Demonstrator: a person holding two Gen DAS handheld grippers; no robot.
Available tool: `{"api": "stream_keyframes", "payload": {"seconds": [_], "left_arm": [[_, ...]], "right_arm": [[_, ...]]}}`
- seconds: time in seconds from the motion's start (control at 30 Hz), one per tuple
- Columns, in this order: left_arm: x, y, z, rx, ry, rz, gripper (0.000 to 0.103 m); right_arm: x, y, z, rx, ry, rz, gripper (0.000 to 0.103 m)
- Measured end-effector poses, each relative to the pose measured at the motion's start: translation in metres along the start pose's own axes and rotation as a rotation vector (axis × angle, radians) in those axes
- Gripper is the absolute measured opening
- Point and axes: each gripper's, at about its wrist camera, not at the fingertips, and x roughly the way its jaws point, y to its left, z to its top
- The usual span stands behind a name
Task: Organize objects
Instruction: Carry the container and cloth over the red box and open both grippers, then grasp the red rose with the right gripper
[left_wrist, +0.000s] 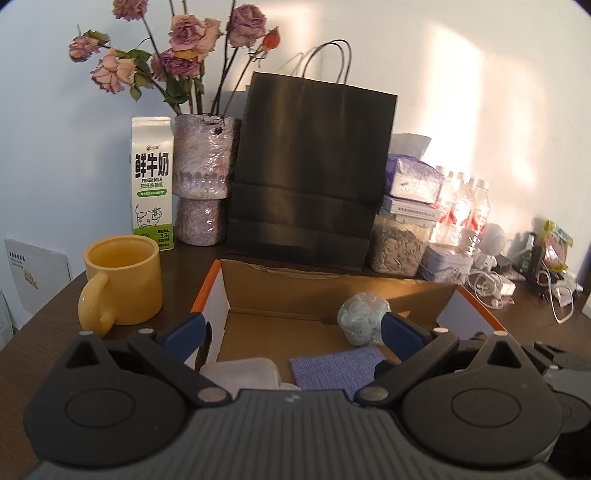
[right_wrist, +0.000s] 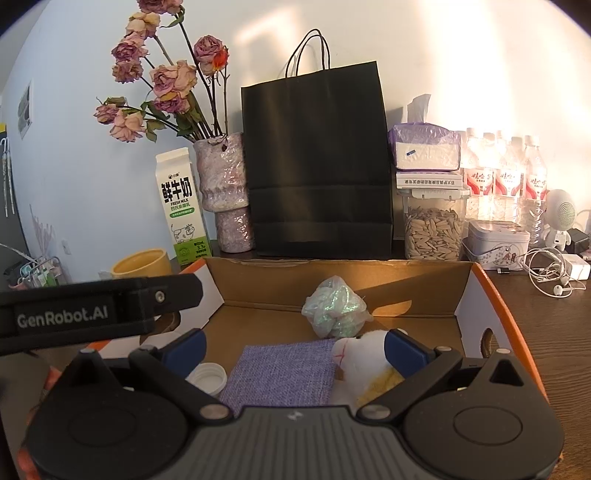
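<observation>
Left gripper (left_wrist: 291, 334): held tilted slightly downward over the near edge of the cardboard box (left_wrist: 332, 286); its blue-padded jaws are spread wide and nothing is clasped between them.
Right gripper (right_wrist: 293, 347): held at a similar downward tilt over the same box (right_wrist: 332, 284); jaws spread wide, nothing gripped.
Between the left jaws: a white plastic container (left_wrist: 242, 373) and a purple cloth (left_wrist: 338, 367) are seen on the box floor, just below the claw.
By the right jaws: the purple cloth (right_wrist: 284, 371) lies between them; a white cap (right_wrist: 207, 376) lies near the left pad; a white plush toy (right_wrist: 364, 363) lies against the right pad, though contact cannot be told.
Just beyond both claws: a crumpled iridescent plastic bundle (right_wrist: 336, 310) rests mid-floor in the box.
Obstruction: the left gripper's black arm (right_wrist: 96, 310) crosses the lower left of the right wrist view.
Left of the box: a yellow mug (left_wrist: 123, 280) stands on the dark wooden table (left_wrist: 44, 325).
Behind the box: a black paper bag (left_wrist: 310, 173) stands upright, with a milk carton (left_wrist: 151, 181) and a vase of dried roses (left_wrist: 205, 177) to its left.
Far right: a jar of seeds (right_wrist: 432, 227), a tissue pack (right_wrist: 424, 147), a tin (right_wrist: 495, 245) and water bottles (right_wrist: 506, 173) are set against the wall.
</observation>
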Motion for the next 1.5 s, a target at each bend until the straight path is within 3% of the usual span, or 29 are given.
{"api": "stream_keyframes", "payload": {"seconds": [0.43, 1.5], "left_arm": [[-0.057, 0.002, -0.014, 0.007, -0.026, 0.001, 0.103], [-0.144, 0.019, -0.103, 0.059, 0.143, 0.038, 0.103]], "right_arm": [[-0.042, 0.006, -0.006, -0.069, 0.001, -0.032, 0.103], [-0.184, -0.039, -0.105, -0.077, 0.053, -0.083, 0.103]]}}
